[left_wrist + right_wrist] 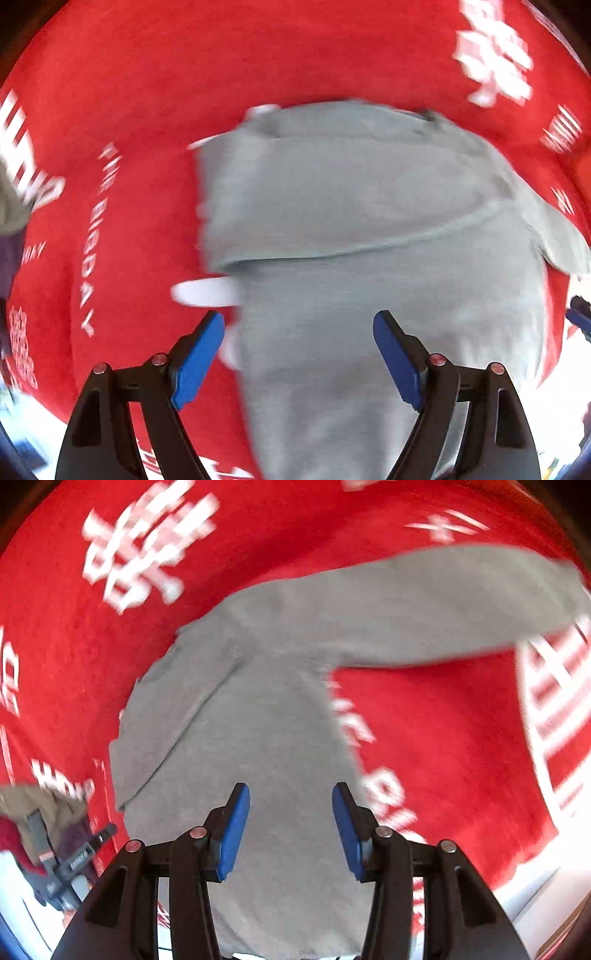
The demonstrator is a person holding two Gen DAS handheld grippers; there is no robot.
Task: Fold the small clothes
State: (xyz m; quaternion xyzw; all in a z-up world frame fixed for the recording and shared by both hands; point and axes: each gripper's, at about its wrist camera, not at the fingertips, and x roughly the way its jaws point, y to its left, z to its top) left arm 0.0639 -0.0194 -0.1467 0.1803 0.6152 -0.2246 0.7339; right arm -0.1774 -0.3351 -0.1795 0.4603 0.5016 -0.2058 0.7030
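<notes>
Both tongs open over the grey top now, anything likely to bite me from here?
Left sleeve is folded across the grey top, but the other sleeve still lies out on the red cloth. Closing the right tongs or left tongs low might pinch the cloth too, dragging the fold.

Grey garment on red printed cloth

The garment (369,221) is plain grey; the cloth (147,92) under it is bright red with white lettering and characters; both grippers' pads (232,834) are blue on black frames.
</notes>
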